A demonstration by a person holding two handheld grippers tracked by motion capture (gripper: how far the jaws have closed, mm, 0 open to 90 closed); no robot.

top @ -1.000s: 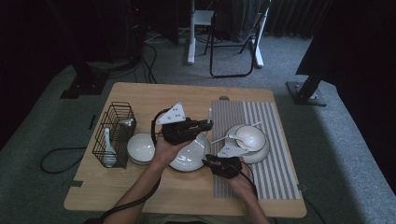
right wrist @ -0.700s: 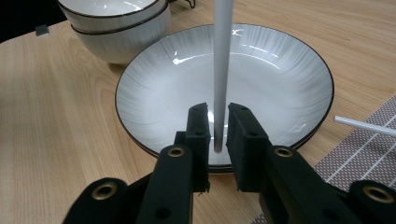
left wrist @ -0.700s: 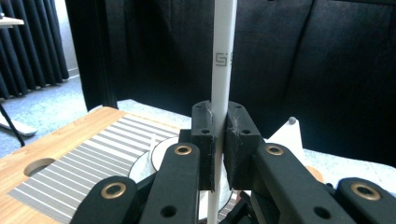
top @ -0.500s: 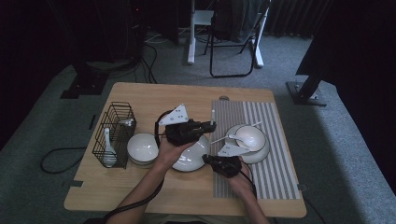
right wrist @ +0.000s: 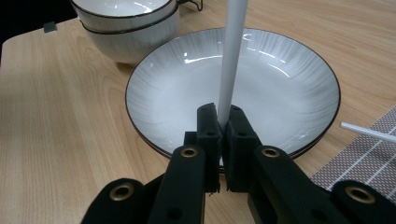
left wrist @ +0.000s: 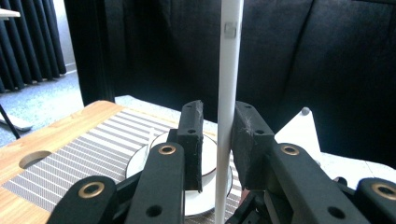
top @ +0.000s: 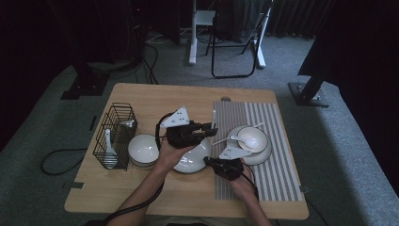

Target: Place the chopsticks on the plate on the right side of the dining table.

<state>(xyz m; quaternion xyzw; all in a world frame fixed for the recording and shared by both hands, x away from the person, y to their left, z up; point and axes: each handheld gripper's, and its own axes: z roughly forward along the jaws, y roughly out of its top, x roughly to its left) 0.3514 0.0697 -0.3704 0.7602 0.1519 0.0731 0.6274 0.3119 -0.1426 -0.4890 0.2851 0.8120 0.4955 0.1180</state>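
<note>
High view: handover of white chopstick (top: 213, 123) over plate (top: 190, 162), left gripper (top: 207, 129) to right gripper (top: 212, 163)

Left gripper view: jaws just opening, chopstick loose between

Right gripper view: jaws clamped on chopstick; next, left withdraws

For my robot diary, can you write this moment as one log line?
right gripper: shut on white stick | left gripper: jaws just opening, stick between them

We have bare table (top: 141, 188) in front of the plate (top: 190, 162), while the bowl (top: 143, 148) and wire basket (top: 115, 134) crowd its left and stacked dishes (top: 251, 143) block the right.
</note>
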